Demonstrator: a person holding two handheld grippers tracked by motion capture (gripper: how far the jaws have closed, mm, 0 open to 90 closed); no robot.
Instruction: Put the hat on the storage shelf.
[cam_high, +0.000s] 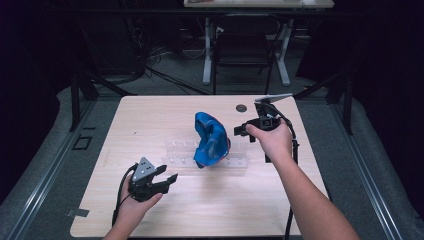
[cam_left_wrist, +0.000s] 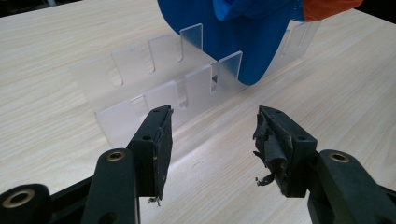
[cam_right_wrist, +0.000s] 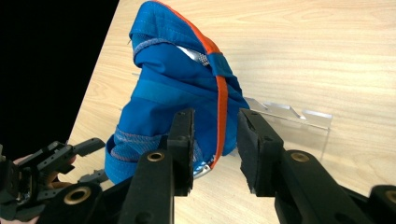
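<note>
Toward the near-left of the wooden table (cam_high: 150, 115), the left gripper (cam_high: 159, 181) hovers with jaws apart and empty, aimed at the clear slotted rack (cam_high: 182, 159) lying across the middle. Propped in that rack is a blue cap (cam_high: 210, 140) with orange trim, leaning rather than seated — a careless nudge from either side would likely tip it out or drag the light rack with it. At the right, the right gripper (cam_high: 240, 131) is also open and empty beside the cap; closing on loose fabric could pull it askew.
</note>
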